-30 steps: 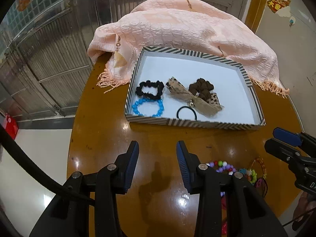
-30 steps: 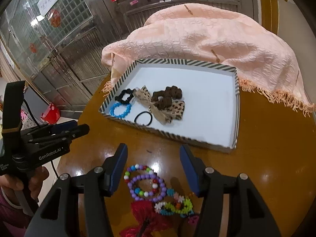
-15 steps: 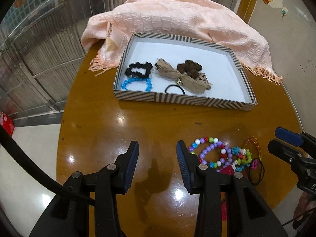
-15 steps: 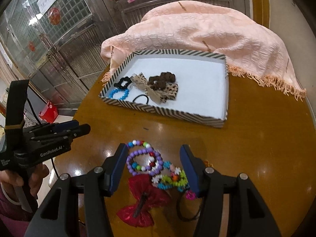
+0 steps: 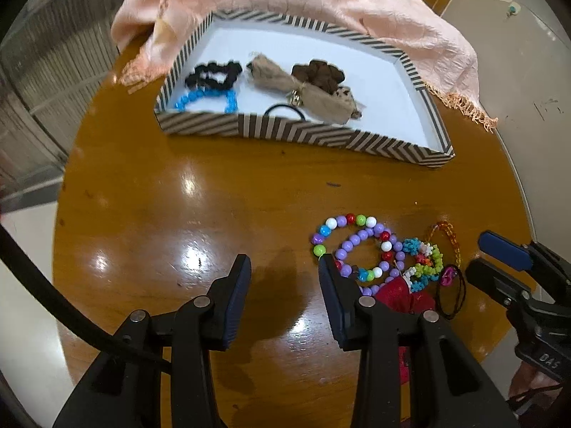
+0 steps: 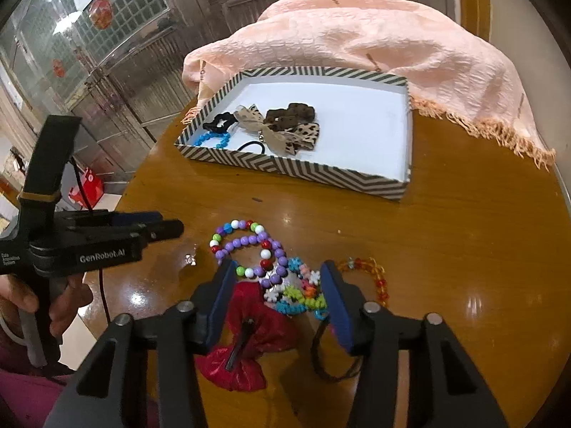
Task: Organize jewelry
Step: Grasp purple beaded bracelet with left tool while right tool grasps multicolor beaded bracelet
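A heap of jewelry lies on the round wooden table (image 6: 446, 249): a purple bead bracelet (image 6: 266, 253), a mixed-colour bead bracelet (image 5: 335, 223), a flower-bead bracelet (image 6: 299, 296), an amber bracelet (image 6: 374, 274), a red bow (image 6: 249, 339) and a black hair tie (image 5: 460, 296). My right gripper (image 6: 280, 280) hovers over the heap. Its jaws are closing around the purple and flower bracelets, and the pads are clear of them. My left gripper (image 5: 283, 274) is open over bare wood just left of the heap. The striped tray (image 6: 296, 171) holds scrunchies, bows, a blue bracelet (image 5: 228, 98) and a hair tie.
A peach fringed scarf (image 6: 357, 35) is draped behind and around the tray's far side. Metal gates and glass-block walls stand beyond the table. A person's hand (image 6: 60, 306) holds the left gripper (image 6: 167, 224) at the table's left edge. The right gripper (image 5: 480, 255) shows at the right.
Both grippers have dropped and tipped toward the table, so the tray sits farther up in each view. The right jaws have narrowed over the bracelet heap.
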